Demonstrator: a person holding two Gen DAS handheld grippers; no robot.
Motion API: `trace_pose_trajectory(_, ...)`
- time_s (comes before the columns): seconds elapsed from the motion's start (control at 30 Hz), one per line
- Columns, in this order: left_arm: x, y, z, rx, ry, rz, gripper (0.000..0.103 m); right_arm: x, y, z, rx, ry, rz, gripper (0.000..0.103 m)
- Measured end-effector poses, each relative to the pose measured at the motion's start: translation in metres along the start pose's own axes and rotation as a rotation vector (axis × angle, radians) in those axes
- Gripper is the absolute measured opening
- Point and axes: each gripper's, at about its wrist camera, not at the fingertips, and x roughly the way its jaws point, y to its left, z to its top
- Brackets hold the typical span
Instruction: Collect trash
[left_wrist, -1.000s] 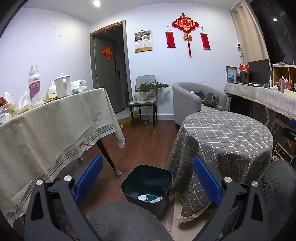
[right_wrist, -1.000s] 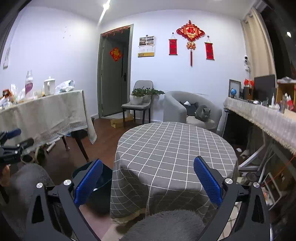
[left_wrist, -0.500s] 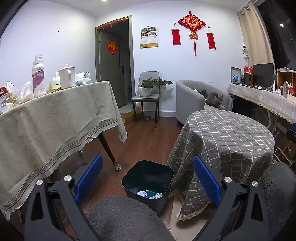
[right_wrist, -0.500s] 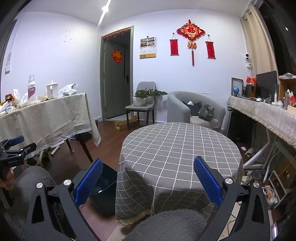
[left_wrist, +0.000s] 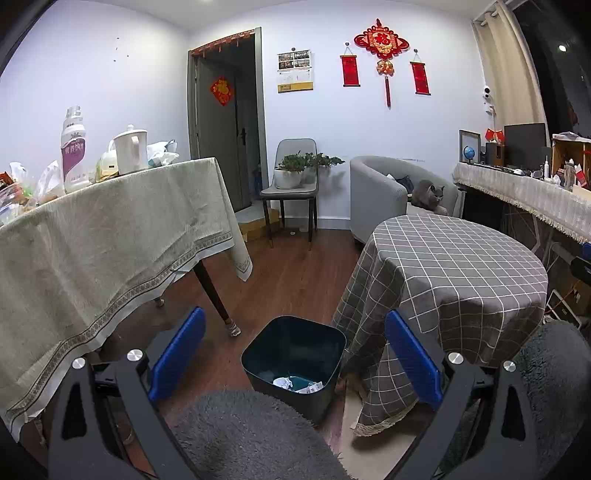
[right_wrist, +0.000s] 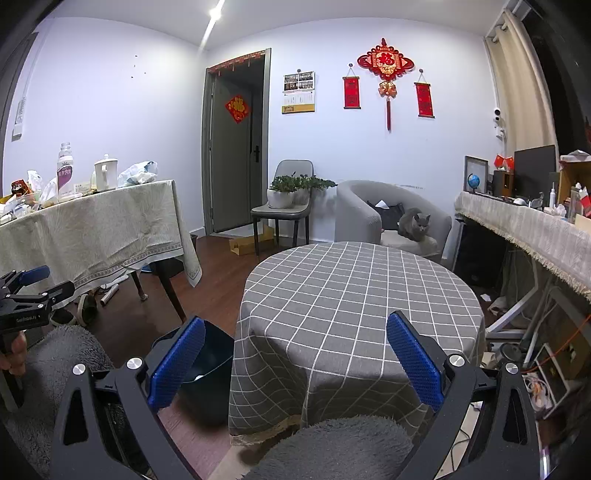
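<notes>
A dark bin (left_wrist: 295, 354) stands on the wood floor between the two tables, with crumpled white and teal trash (left_wrist: 291, 382) at its bottom. My left gripper (left_wrist: 295, 354) is open and empty, held above and in front of the bin. My right gripper (right_wrist: 295, 354) is open and empty, over the near edge of the round checked table (right_wrist: 351, 288). The bin (right_wrist: 207, 369) shows at that table's left in the right wrist view. The left gripper also shows at the left edge of the right wrist view (right_wrist: 33, 291).
A long table with a beige cloth (left_wrist: 110, 229) holds a bottle (left_wrist: 73, 151), a kettle (left_wrist: 129, 149) and bags. A chair with a plant (left_wrist: 291, 181), a grey armchair with a cat (left_wrist: 428, 194) and a cluttered side counter (left_wrist: 524, 188) stand behind.
Both grippers have risen and tilted a little, so the room sits lower in both views. Both stay open and empty.
</notes>
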Motion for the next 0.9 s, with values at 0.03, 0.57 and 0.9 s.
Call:
trace_pose_trajectory(0.03,0.0000,0.0002,-0.0002,-0.002,0.001,0.000,0.099,-0.0004,-0.0002,0.0000,0.003,0.001,0.000,0.099)
trace_pose_trajectory(0.57,0.0007,-0.0001,0.0000,0.001,0.003,0.001,0.099,0.0012,-0.0036,-0.0019,0.014,0.006,-0.001,0.099)
trace_pose_trajectory(0.9,0.0007,-0.0011,-0.0008,0.004,0.001,0.001,0.099,0.0012,-0.0037,-0.0014,0.014,0.006,-0.001,0.099)
